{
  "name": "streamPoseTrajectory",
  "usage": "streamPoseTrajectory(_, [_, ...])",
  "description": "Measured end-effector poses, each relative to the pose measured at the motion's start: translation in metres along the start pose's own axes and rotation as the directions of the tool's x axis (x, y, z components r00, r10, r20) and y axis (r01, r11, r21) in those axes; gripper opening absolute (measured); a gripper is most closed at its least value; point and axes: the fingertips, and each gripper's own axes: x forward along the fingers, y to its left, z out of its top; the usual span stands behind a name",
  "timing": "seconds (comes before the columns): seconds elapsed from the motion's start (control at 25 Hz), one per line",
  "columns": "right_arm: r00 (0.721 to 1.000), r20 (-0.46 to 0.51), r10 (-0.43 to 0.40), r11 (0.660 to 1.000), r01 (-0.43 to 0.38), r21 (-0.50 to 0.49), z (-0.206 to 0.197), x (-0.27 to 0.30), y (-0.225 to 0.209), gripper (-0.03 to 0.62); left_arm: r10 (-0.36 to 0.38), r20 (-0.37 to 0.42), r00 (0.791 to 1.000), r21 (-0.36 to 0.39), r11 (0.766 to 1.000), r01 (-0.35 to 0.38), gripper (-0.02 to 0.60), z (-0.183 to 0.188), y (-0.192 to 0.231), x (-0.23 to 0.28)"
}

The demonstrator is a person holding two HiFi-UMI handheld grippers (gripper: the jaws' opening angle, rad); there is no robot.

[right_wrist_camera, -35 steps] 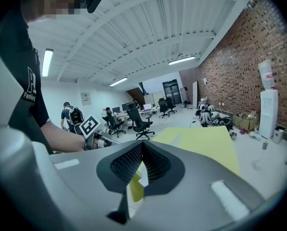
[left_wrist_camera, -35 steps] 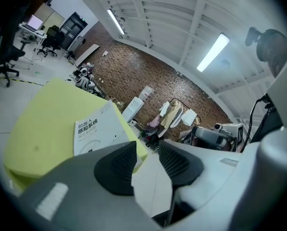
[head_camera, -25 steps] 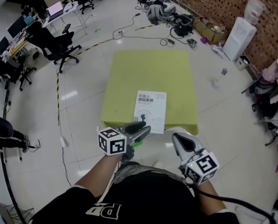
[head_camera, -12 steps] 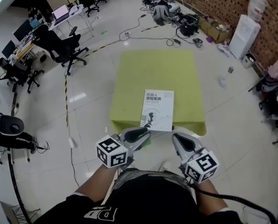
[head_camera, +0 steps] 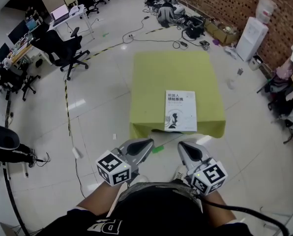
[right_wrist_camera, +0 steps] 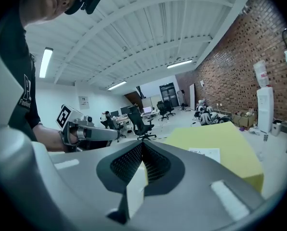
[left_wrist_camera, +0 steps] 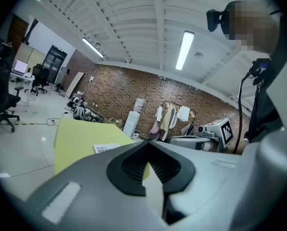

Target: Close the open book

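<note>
A white book [head_camera: 180,110] lies closed, cover up, near the front edge of the yellow-green table [head_camera: 171,73]. Both grippers hang in front of the person's body, short of the table and apart from the book. My left gripper [head_camera: 145,144] is shut; its jaws have just been closing with nothing between them. My right gripper [head_camera: 183,147] is also shut and empty. In the left gripper view the book [left_wrist_camera: 106,148] shows on the table [left_wrist_camera: 76,131] beyond the meeting jaws [left_wrist_camera: 147,141]. The right gripper view shows the book [right_wrist_camera: 204,153] past its own jaws [right_wrist_camera: 142,144].
Black office chairs [head_camera: 63,48] and desks stand at the far left. A water dispenser [head_camera: 250,36] and cables [head_camera: 186,26] line the brick wall at the back right. Clothes [head_camera: 289,77] hang at the right. White tiled floor [head_camera: 87,112] surrounds the table.
Both grippers have drawn back from the table's front edge toward the person. The left jaws, open a second ago, have closed. The book has stayed put on the table.
</note>
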Motion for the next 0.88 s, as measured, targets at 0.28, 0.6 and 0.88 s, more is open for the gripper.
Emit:
streamPoseTrajectory(0.28, [0.998,-0.043,-0.049,0.998,0.048,-0.035,-0.028,0.002,0.08,0.006,-0.073,0.013,0.997,0.044,0.996,0.072,0.008,-0.015,-0.001,-0.057])
streamPoseTrajectory(0.6, [0.991,-0.067,-0.12,0.993,0.119,-0.018,-0.033,-0.017,0.089,0.006,-0.112,-0.022,0.993,0.028,0.993,0.113,0.008,-0.019,-0.019,-0.066])
streamPoseTrajectory(0.88, [0.993,-0.085,-0.081,0.992,0.072,-0.102,-0.014,-0.038,0.074,0.006,-0.029,0.046,0.999,-0.027,0.999,0.03,0.008,-0.011,-0.019,-0.052])
